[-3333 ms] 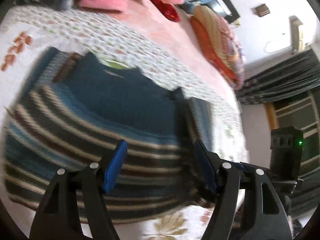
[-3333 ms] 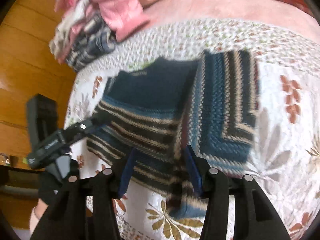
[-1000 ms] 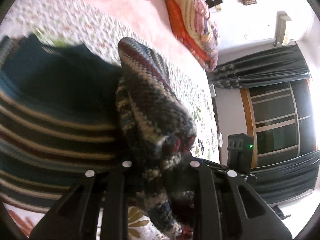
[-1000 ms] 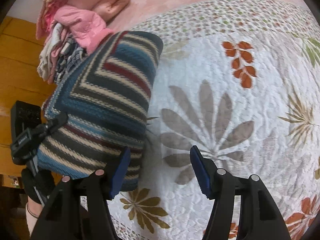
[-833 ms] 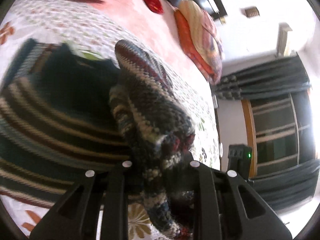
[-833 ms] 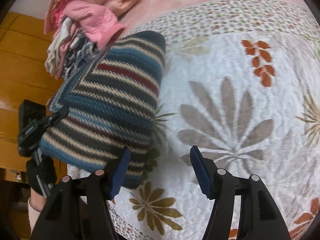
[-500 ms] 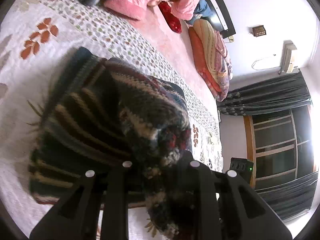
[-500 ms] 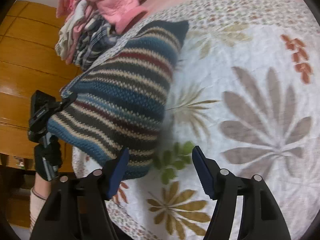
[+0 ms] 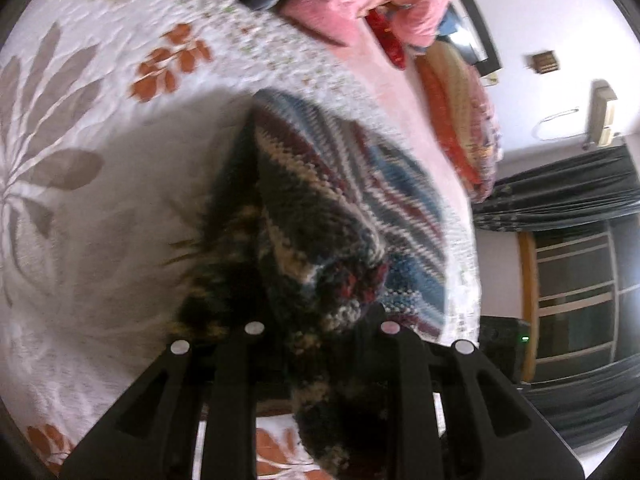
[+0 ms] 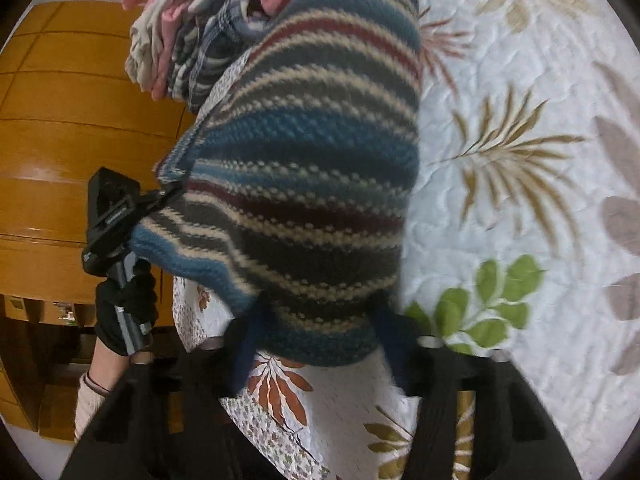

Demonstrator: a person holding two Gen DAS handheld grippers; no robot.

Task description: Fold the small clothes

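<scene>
- Left wrist view: left gripper [image 9: 316, 320] clamped on a bunched fold of the striped knit sweater [image 9: 320, 200], lifted above the floral quilt [image 9: 80, 160].
- Right wrist view: right gripper [image 10: 320, 344] spread wide, its fingers flanking the sweater's lower edge without pinching it.
- Pile of clothes [image 10: 192, 40] behind.

Quilted bed [image 10: 520, 80], striped sweater [image 10: 304, 168], clothes pile [image 10: 188, 40]

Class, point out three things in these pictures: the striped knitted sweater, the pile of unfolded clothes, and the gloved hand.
striped knitted sweater [image 10: 312, 168]: right wrist view, middle of its folded body.
pile of unfolded clothes [image 10: 192, 48]: right wrist view, striped fabric.
gloved hand [image 10: 128, 304]: right wrist view, knuckles around handle.
</scene>
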